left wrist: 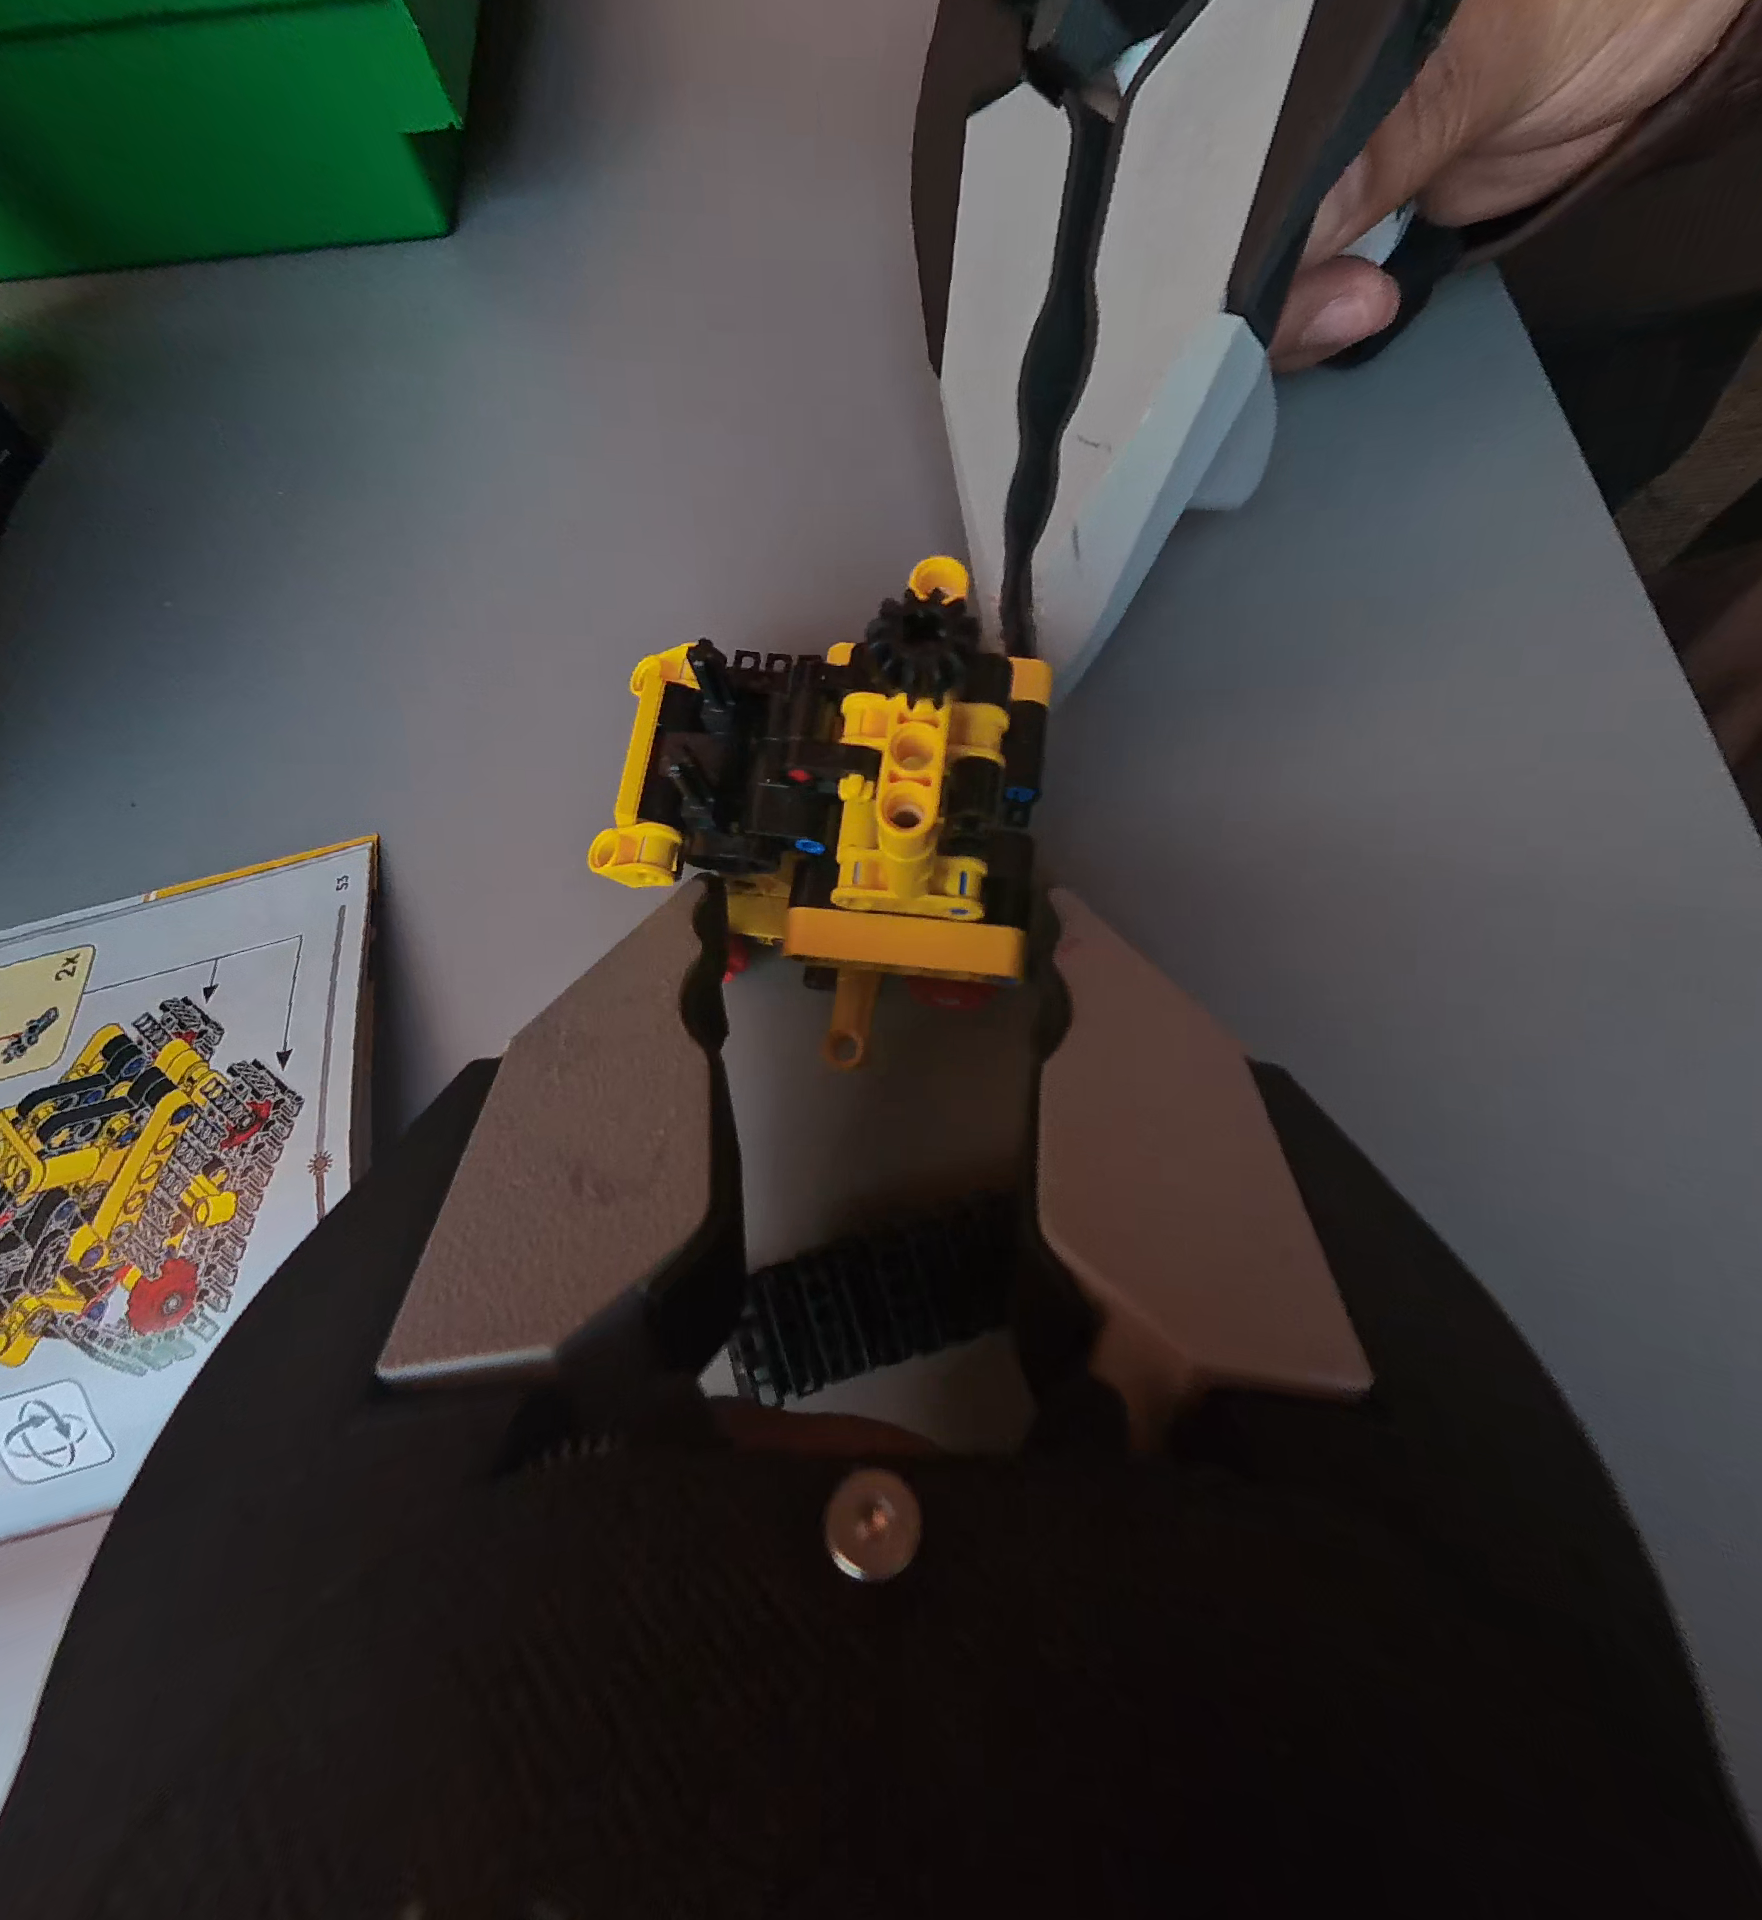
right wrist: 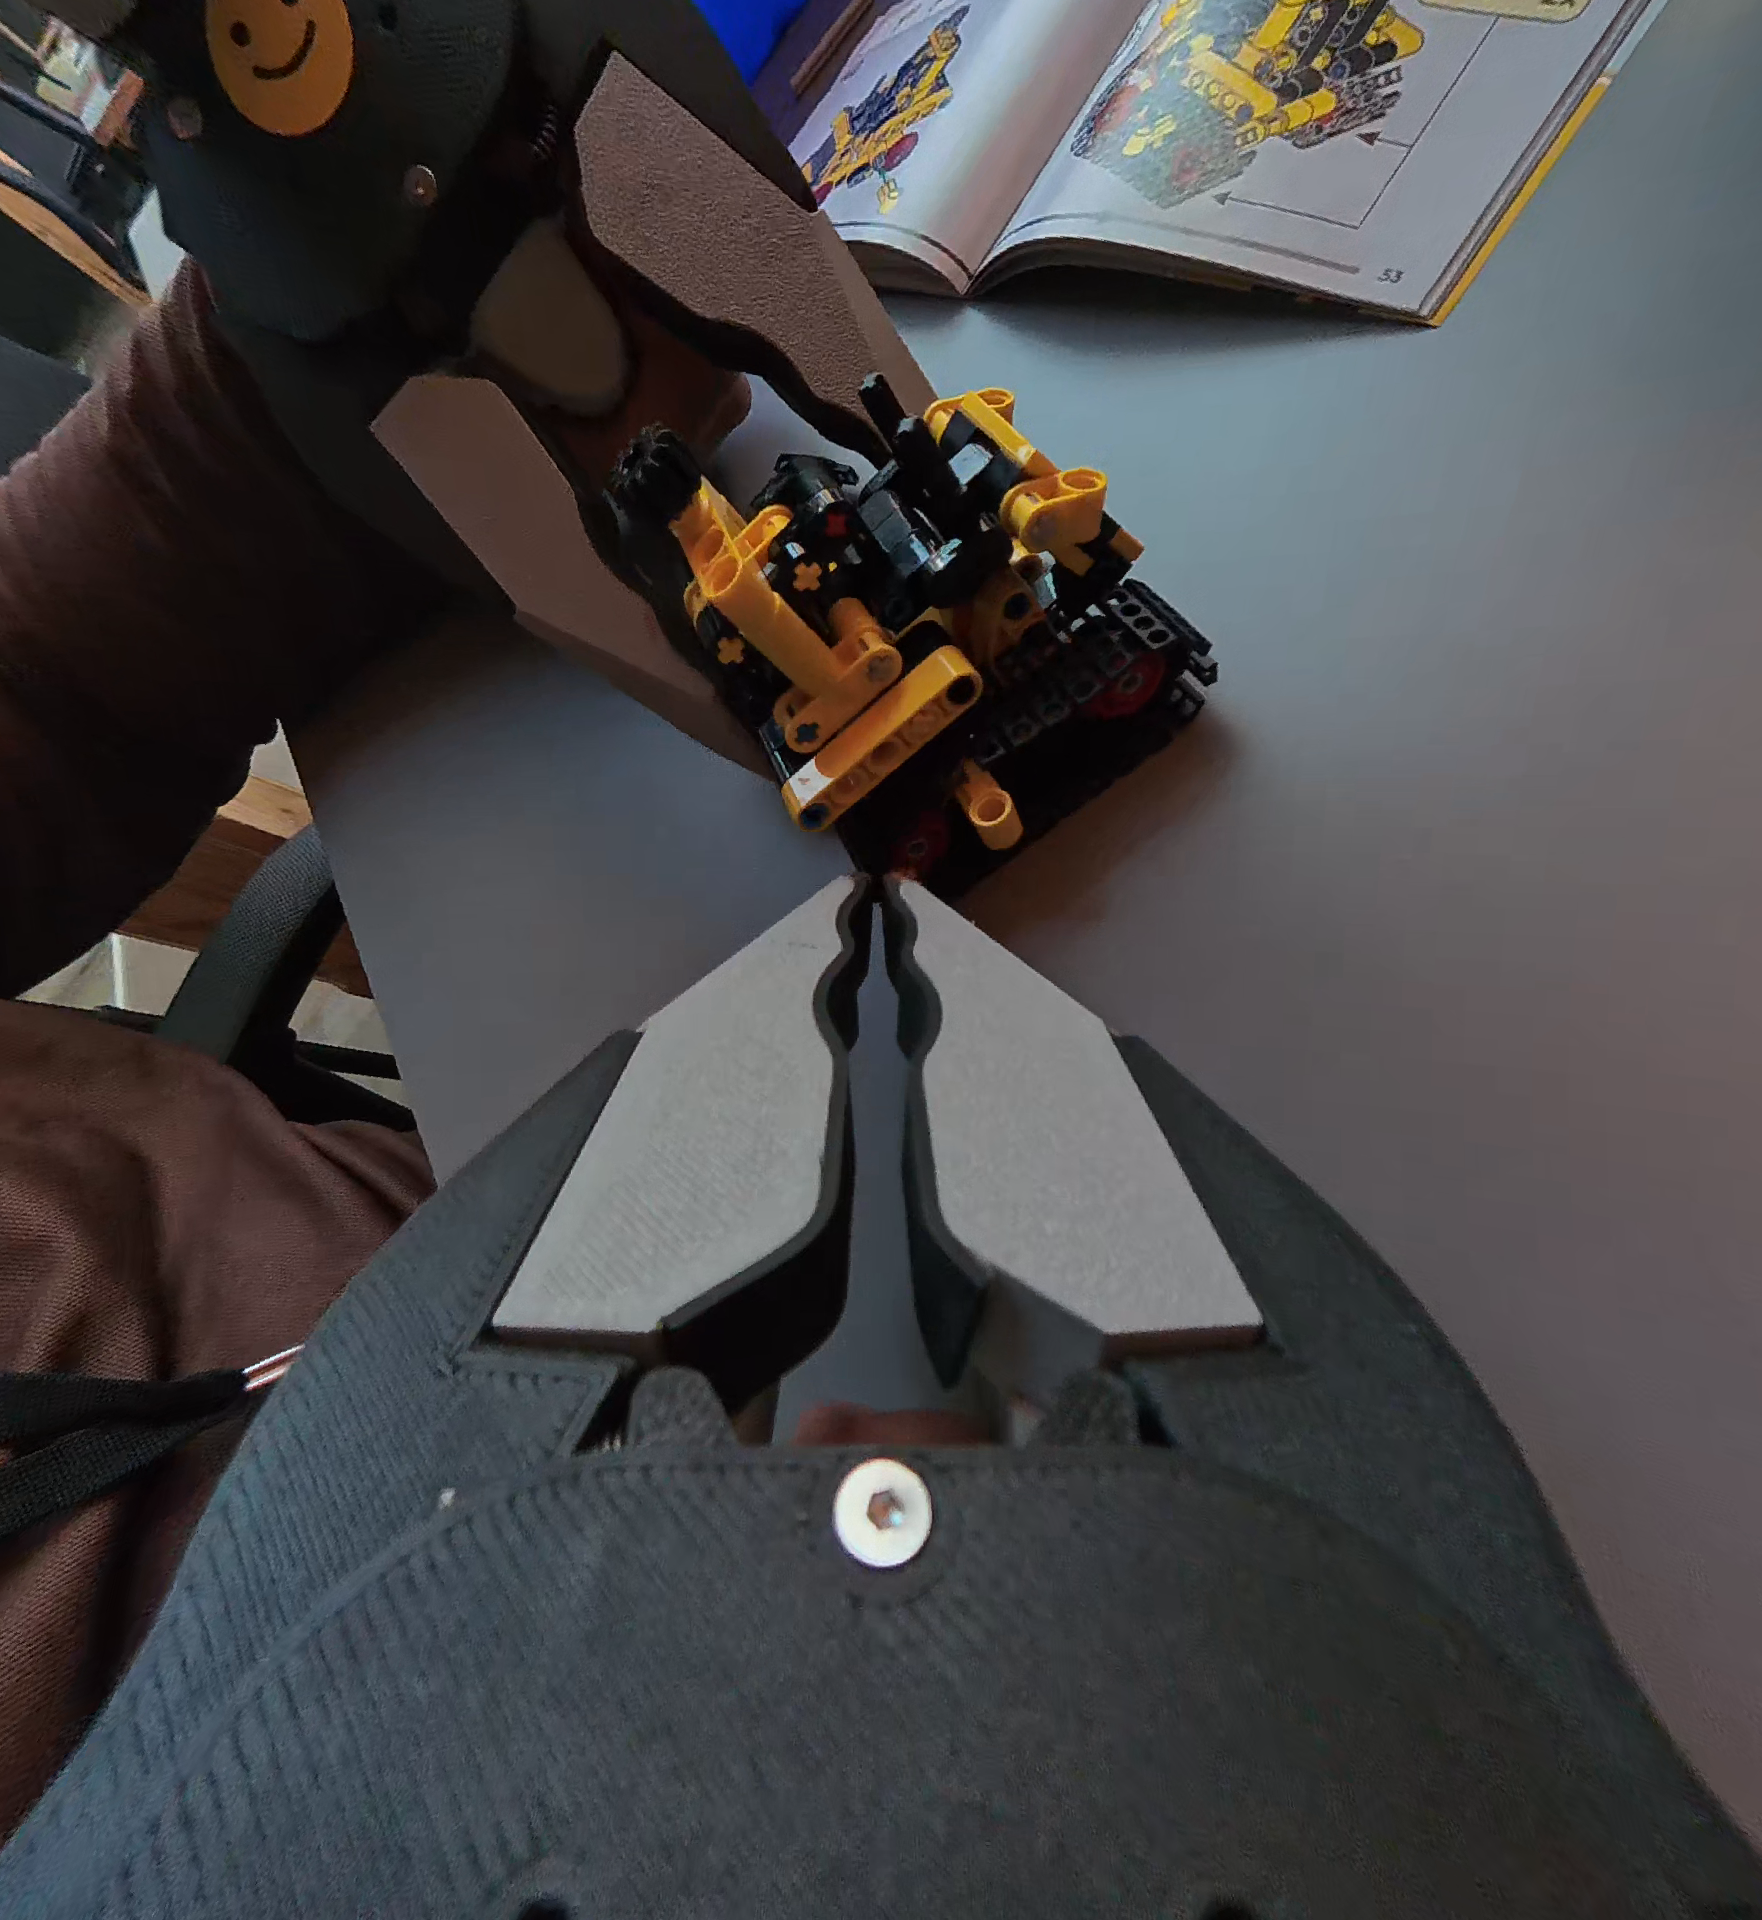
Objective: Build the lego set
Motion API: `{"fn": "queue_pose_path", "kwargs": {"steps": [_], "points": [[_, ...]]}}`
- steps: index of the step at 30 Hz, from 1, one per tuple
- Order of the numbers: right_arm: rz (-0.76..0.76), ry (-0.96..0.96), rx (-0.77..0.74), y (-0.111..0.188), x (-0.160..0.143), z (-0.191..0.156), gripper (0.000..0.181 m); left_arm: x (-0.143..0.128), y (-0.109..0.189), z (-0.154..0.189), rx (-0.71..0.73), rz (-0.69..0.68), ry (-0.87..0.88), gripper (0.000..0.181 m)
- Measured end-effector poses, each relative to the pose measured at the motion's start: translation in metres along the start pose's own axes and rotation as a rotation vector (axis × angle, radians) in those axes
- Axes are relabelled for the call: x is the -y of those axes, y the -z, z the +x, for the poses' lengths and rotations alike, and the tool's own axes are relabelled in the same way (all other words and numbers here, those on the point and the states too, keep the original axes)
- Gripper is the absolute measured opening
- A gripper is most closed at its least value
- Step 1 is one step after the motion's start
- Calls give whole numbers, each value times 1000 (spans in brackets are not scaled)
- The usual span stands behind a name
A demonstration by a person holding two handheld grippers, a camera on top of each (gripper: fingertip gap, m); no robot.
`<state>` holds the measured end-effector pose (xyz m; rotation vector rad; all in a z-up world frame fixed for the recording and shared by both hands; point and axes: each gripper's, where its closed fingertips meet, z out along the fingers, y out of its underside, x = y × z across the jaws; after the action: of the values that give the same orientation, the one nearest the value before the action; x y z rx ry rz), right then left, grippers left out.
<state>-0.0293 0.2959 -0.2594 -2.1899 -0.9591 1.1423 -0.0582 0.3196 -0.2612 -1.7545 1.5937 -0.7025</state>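
The left gripper (left wrist: 872,914) is spread around the yellow-and-black lego model (left wrist: 835,800) on the grey table (left wrist: 1376,935), fingertips flanking its base. The right gripper (right wrist: 878,883), jaws pinched together on nothing, is held beside it. An instruction booklet (left wrist: 129,1143) lies open nearby.

Grey table (right wrist: 1479,935) under me. Beyond its edge: my black office chair (right wrist: 243,966), wooden floor (right wrist: 222,883). Dim light.
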Motion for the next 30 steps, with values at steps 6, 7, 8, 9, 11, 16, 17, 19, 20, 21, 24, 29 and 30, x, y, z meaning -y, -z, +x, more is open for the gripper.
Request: {"fn": "queue_pose_path", "kwargs": {"steps": [6, 7, 8, 9, 11, 16, 17, 19, 20, 21, 24, 29, 30], "points": [[-15, 116, -86, 0, -2, 2, 0, 0, 0, 0, 11, 5, -3, 55], [-18, 140, -107, -1, -2, 3, 0, -1, 0, -1, 16, 3, -4, 55], [-20, 158, -128, 0, -2, 4, 0, -1, 0, -1, 20, 2, -7, 55], [-21, 171, -141, 0, -2, 4, 0, -1, 0, -1, 21, 1, -7, 55], [-25, 184, -149, -1, -2, 4, 0, -1, 1, -1, 20, 4, -8, 55], [-37, 242, -197, -1, -3, 6, 0, -1, 1, -1, 19, 6, -7, 55], [-37, 252, -208, -1, -3, 7, 0, -2, 1, -1, 20, 6, -6, 55], [-39, 264, -212, -1, -2, 8, 0, -2, 1, -1, 18, 6, -7, 55], [-39, 266, -207, -1, -2, 7, 0, -2, 1, -1, 16, 6, -7, 55], [-40, 272, -206, -1, -2, 7, 0, -2, 1, -1, 14, 6, -5, 55], [-33, 291, -215, 0, -1, 8, 0, -2, 1, -2, 12, 6, -1, 56], [-29, 286, -217, 0, 1, 10, 0, -1, 1, -3, 15, 7, 0, 56], [-29, 292, -220, 0, 1, 10, 0, -1, 1, -3, 15, 7, -1, 56]]}}
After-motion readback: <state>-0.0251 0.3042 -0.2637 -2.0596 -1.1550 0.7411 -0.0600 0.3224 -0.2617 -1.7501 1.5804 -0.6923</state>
